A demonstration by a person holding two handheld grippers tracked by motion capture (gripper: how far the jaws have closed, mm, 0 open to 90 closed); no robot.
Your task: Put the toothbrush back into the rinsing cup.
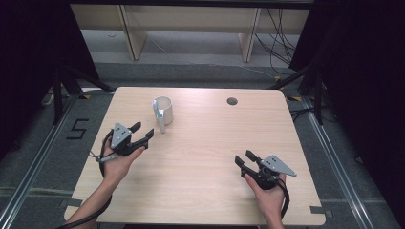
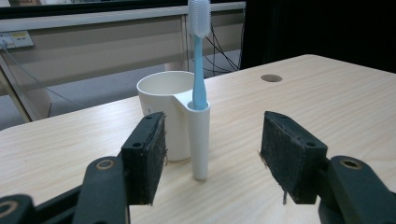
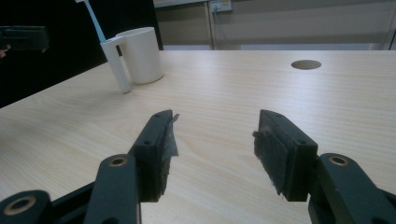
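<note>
**Toothbrush in cup holder: light, tippy, grab low on the handle**

Right, status; white cup [image 1: 164, 110] stands upright on the table [image 1: 200, 157], at roughly 11 o'clock from table centre; blue toothbrush [image 2: 199, 70] sits upright in the side tube of the cup, bristles up, well above the rim.

Left gripper [image 1: 142, 134] hovers just short of the cup at about its 7 o'clock; jaws spread, nothing between the pads, toothbrush framed in the gap farther off; right gripper [image 1: 244, 158] rests near the table's 5 o'clock, jaws also released and empty, well apart from the cup.

Handling, my read: brush is light and stiff plastic, thin smooth handle, likely slippery; pinch the blue shaft just above the tube mouth, not the soft bristle head; pull straight up or the tube drags along.

Cup looks like light hard plastic, top-heavy with the brush in; a sideways nudge could tip it; if moving the cup, take the body wall or the tube, squeeze gently; the foam pads should hold.
</note>
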